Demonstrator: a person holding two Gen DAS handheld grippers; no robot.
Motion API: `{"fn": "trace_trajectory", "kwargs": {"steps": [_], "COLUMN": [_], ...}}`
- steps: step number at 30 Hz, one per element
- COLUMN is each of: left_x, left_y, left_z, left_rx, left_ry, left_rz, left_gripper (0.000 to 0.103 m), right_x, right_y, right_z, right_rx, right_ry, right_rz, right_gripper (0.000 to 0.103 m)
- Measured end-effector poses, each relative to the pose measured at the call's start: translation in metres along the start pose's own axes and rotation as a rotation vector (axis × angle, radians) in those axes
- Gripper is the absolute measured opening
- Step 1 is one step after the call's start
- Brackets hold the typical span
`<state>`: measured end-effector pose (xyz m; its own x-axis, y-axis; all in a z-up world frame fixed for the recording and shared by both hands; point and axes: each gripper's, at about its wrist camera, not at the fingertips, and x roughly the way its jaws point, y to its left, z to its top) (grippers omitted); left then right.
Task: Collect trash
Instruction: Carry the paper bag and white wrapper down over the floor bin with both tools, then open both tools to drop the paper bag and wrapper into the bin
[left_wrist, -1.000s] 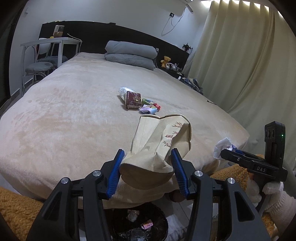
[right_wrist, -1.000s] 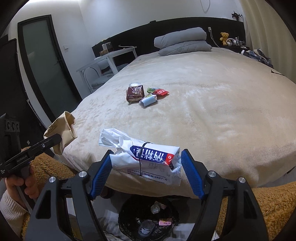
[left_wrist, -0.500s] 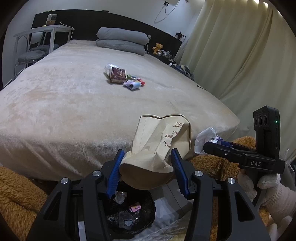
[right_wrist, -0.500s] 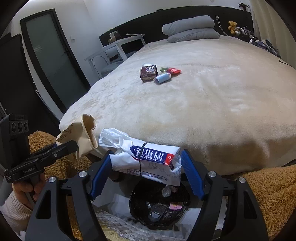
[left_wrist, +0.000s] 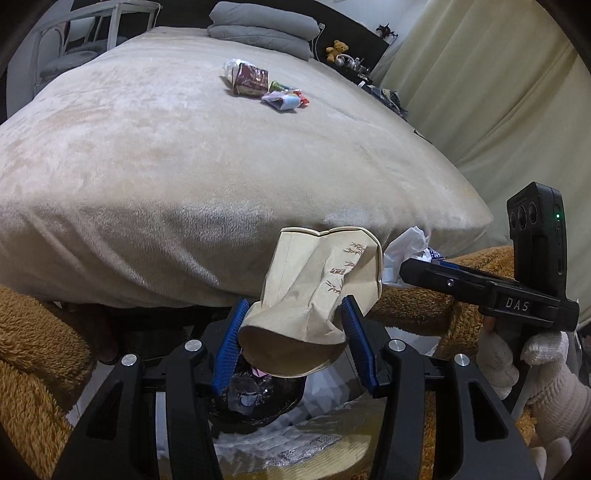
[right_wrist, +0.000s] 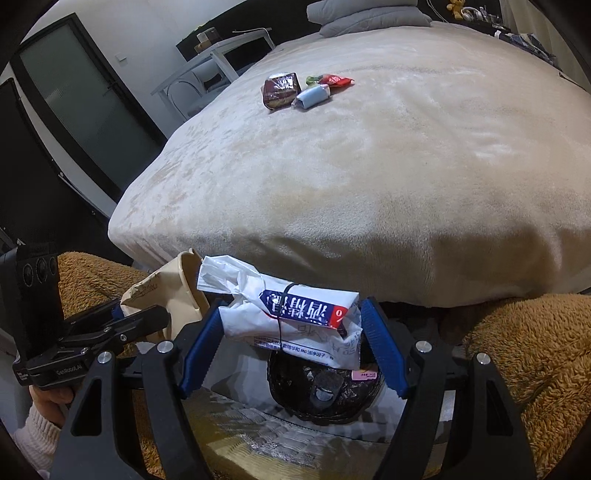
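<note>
My left gripper (left_wrist: 293, 341) is shut on a crushed tan paper cup (left_wrist: 314, 295) and holds it above a black trash bin (left_wrist: 255, 402) on the floor by the bed's foot. My right gripper (right_wrist: 291, 343) is shut on a white plastic wrapper with blue and red print (right_wrist: 295, 314), above the same bin (right_wrist: 325, 391). The two grippers are side by side; the cup also shows in the right wrist view (right_wrist: 166, 295). More trash lies on the bed: a brown snack bag (right_wrist: 280, 90), a light blue packet (right_wrist: 310, 96) and a red wrapper (right_wrist: 336, 80).
The beige bed (right_wrist: 369, 166) fills the view, with grey pillows (left_wrist: 258, 27) at its head. The bin holds several scraps. A brown fuzzy fabric (right_wrist: 517, 350) flanks the bin. A white desk and chair (left_wrist: 74, 40) stand left; curtains (left_wrist: 498, 92) hang right.
Both grippers have moved back from the bed and lower, with their loads, until they hang over the bin. The grips have not changed.
</note>
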<state>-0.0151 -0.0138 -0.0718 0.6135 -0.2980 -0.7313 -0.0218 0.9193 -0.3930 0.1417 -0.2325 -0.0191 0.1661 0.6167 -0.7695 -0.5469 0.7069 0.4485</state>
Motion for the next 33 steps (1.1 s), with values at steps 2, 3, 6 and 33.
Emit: {"fn": "trace_trajectory", "kwargs": {"steps": [2,3,6,33], "left_x": [0.008,0.012,0.025,0.104], "left_y": [0.002,0.003,0.006,0.031], "left_z": [-0.001,-0.001,-0.001,-0.018], "left_rx": [-0.013,-0.018,-0.031,-0.114], "left_ry": [0.033,0.050,0.105,0.464], "left_rz": [0.008,0.013,0.028,0.163], "left_gripper": [0.051,0.051,0.051,0.051], "right_x": [0.004,0.007,0.018,0.104], "right_y": [0.000,0.000,-0.002,-0.035], "right_z": [-0.002,-0.002,-0.002,-0.008], "right_rx": [0.000,0.002,0.015,0.237], "right_ry": [0.019,0.030,0.071,0.418], "right_rz": [-0.006,-0.008,-0.022,-0.089], "right_gripper": [0.074,0.074,0.074,0.074]}}
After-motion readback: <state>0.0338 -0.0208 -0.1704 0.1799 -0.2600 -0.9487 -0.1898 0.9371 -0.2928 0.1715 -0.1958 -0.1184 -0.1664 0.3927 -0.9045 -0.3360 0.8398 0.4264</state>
